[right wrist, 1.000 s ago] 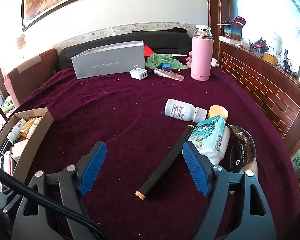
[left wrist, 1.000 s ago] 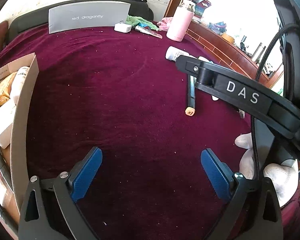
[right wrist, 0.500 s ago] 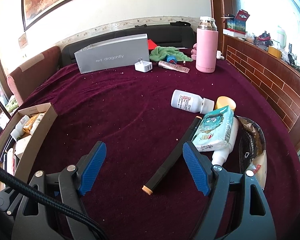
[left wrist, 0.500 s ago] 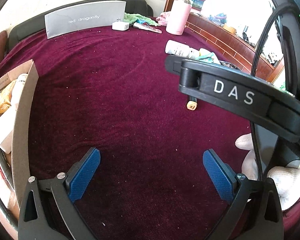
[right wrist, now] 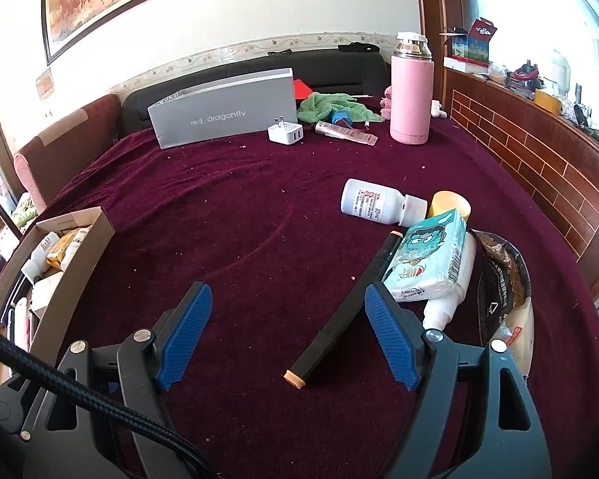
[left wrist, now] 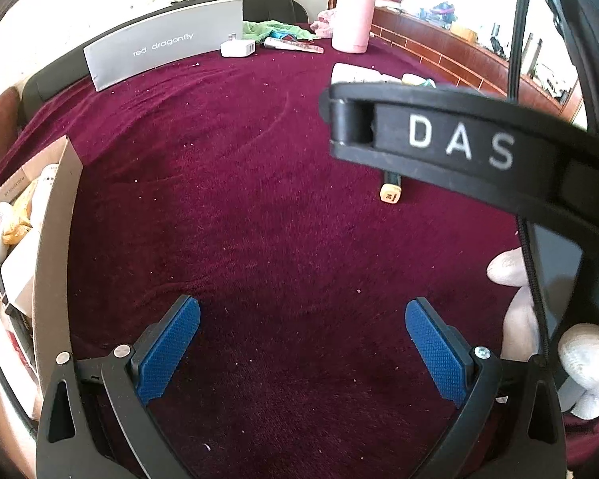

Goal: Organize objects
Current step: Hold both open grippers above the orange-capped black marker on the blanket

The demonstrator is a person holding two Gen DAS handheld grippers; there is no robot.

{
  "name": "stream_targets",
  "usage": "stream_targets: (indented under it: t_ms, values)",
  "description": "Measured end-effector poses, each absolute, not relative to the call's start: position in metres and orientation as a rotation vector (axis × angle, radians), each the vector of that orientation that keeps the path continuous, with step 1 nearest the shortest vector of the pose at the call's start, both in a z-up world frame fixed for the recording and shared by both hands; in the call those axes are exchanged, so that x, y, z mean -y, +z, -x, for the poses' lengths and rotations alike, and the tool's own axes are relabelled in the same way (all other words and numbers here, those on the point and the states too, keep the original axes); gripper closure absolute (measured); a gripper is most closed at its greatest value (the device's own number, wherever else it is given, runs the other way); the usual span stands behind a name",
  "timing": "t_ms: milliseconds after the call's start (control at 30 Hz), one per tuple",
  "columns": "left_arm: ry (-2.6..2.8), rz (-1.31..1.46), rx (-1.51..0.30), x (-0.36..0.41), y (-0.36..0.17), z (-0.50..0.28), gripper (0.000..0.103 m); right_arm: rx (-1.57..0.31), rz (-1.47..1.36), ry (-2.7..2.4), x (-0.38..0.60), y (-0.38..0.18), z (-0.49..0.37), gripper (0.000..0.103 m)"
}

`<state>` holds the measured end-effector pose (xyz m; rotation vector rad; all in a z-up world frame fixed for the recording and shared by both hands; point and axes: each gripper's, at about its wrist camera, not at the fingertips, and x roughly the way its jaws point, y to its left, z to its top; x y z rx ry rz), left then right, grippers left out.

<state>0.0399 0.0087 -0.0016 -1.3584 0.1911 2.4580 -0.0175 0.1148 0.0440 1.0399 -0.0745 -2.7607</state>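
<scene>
Both grippers tilt down over the plush maroon cloth, jaws wide apart and holding nothing. The right gripper straddles a slim black marker lying in the lower centre, beside a soft tissue pack. The left gripper hangs over bare cloth near the cardboard box at the left edge. Since a second ago the left view has swung, and the right gripper's arm now hides more of the marker.
</scene>
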Motion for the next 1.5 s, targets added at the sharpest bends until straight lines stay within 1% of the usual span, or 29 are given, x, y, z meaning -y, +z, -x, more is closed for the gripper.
stream_targets:
  t_ms: [100,1500]
  values:
    - [2.467,1.368,-0.238,-0.0135,-0.0033,-0.0407,0.002,0.072,-1.042,-2.763,-0.1149,0.0438,0.0174,0.024]
    - [2.474,1.373,-0.257,-0.0189,-0.0018,-0.0391,0.002,0.069,-1.091,-2.746,-0.1146,0.0366,0.0233,0.024]
